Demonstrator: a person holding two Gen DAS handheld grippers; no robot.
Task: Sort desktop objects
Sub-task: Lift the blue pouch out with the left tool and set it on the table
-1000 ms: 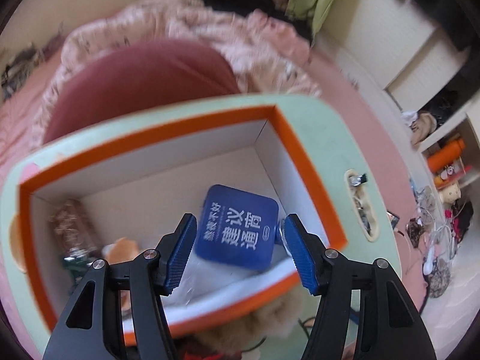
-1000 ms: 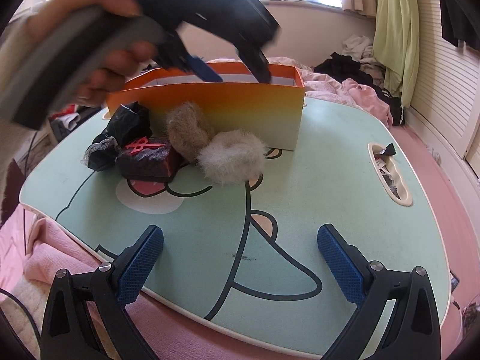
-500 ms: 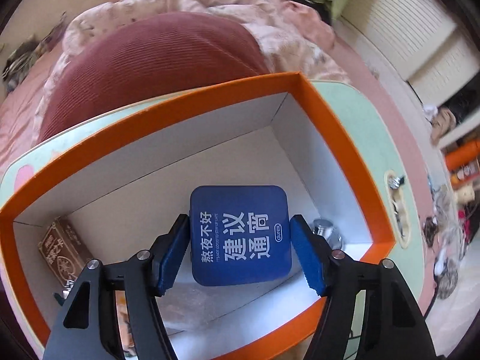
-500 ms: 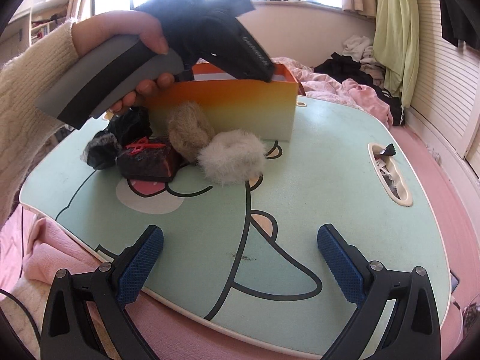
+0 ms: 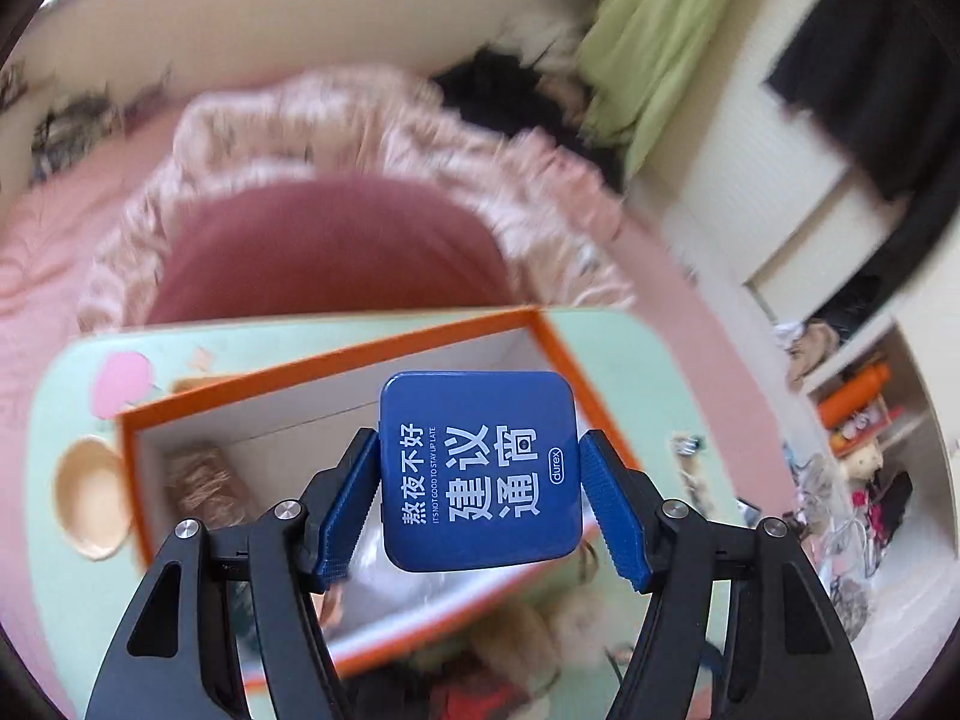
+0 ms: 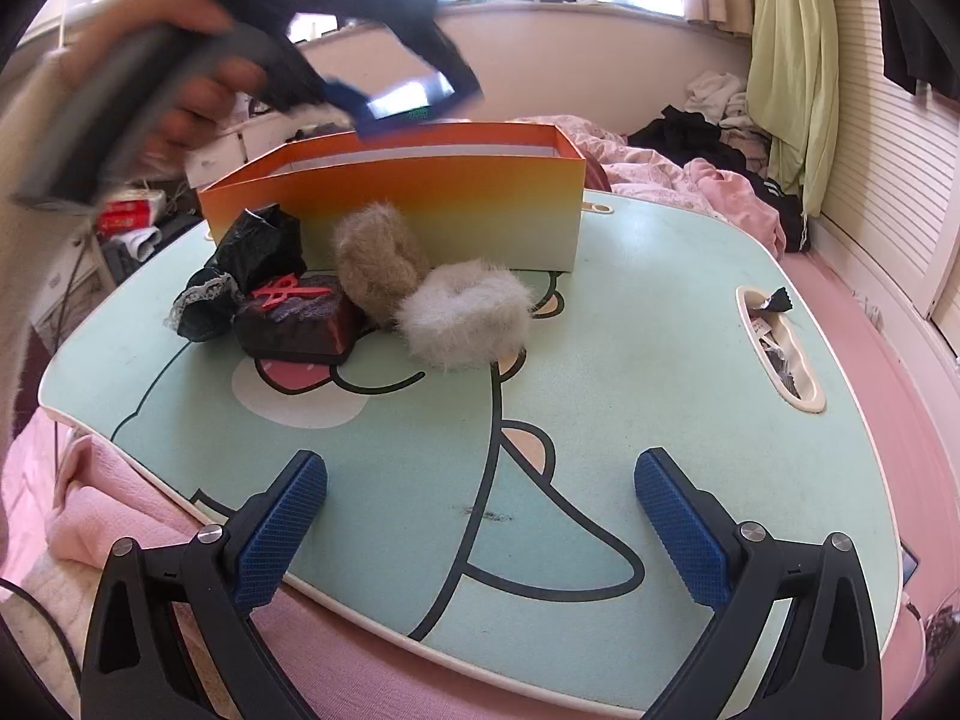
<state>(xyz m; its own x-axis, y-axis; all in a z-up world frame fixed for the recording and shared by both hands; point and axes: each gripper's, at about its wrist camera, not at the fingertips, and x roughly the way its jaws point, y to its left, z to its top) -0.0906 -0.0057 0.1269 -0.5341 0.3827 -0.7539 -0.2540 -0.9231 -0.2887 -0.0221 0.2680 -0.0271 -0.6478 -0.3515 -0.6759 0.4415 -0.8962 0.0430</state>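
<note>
- Left tool (image 5: 480,498): blue pads clamp a square blue tin with white lettering (image 5: 480,471), lifted above the orange-rimmed open cardboard box (image 5: 336,360).
- Right tool (image 6: 480,534): jaws wide, empty, over the mint-green cartoon-print desk (image 6: 630,360).

Box (image 6: 420,204) on table (image 6: 630,372), toward far edge. Two fur rings (image 6: 465,315) + wrapped bundles (image 6: 264,294) on table, just before box front wall. Tin (image 5: 480,471) betw. left gripper (image 5: 480,504) pads, above box. Slot (image 6: 780,354) at table right edge.

A blue tin (image 5: 480,471) with white lettering, an orange-rimmed box (image 6: 420,204), a mint cartoon-printed table (image 6: 630,360).
</note>
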